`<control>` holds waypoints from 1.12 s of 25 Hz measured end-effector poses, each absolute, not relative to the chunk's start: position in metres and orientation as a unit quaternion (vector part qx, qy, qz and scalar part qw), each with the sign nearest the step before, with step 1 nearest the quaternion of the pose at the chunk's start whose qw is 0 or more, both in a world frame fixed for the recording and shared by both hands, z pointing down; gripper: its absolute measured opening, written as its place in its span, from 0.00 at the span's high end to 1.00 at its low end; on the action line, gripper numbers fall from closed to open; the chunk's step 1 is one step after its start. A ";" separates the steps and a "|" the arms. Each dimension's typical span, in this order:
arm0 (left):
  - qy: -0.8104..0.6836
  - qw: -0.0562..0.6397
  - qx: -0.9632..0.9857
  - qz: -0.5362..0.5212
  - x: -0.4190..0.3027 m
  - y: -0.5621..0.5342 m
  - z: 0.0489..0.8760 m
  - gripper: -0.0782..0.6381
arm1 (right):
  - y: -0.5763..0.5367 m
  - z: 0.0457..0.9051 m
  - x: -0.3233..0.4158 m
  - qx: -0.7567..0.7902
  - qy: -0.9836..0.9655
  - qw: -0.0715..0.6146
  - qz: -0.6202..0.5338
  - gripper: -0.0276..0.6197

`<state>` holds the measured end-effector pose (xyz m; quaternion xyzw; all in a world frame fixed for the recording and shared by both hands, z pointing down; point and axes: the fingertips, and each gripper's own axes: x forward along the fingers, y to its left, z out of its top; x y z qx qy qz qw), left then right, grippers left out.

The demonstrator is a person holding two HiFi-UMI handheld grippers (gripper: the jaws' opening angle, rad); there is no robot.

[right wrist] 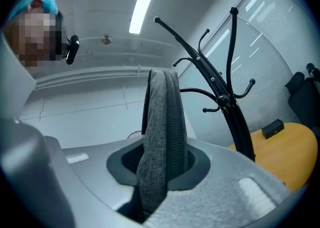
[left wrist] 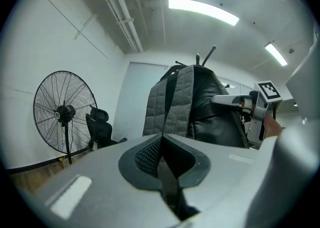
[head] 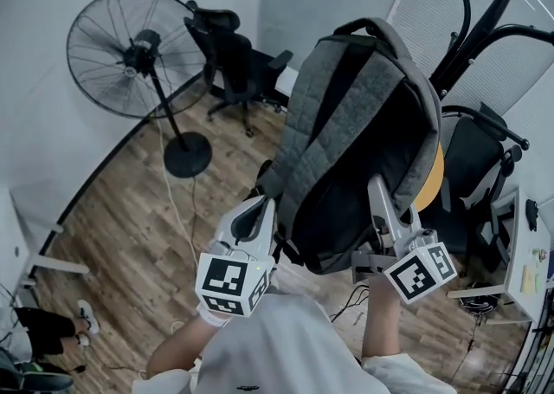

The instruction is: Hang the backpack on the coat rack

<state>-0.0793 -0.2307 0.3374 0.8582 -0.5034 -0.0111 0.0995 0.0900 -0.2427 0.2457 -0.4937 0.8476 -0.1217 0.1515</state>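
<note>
Right claw (head: 378,184) clamps grey strap (right wrist: 160,122) of backpack (head: 363,115); rack (right wrist: 231,101) just beyond. Left claw (head: 260,209) pinched narrow on thin dark strap (left wrist: 169,184).

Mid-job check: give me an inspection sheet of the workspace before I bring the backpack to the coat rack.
surface: wooden floor below; nothing supports the load from underneath.
job's things: grey backpack held up in the air, not on the coat rack; the hooks in view are bare.
clutter: small items on the white desk.
tools: left tool closed, seemingly on a thin dark strap; right tool clamped on the grey strap.
cables: fan cord across the floor; more cables by the desk.
surroundings: pedestal fan, black office chair, a person's legs.
</note>
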 end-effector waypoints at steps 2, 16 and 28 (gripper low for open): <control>-0.503 0.100 0.858 -0.012 -0.080 -0.231 0.337 0.87 | -0.243 0.246 0.092 -0.496 0.844 0.158 -0.129 0.82; -0.498 0.100 0.861 -0.014 -0.084 -0.228 0.336 0.87 | -0.242 0.228 0.077 -0.461 0.839 0.195 -0.214 0.82; -0.497 0.093 0.862 -0.013 -0.086 -0.224 0.333 0.87 | -0.251 0.264 0.108 -0.464 0.783 0.287 -0.298 0.83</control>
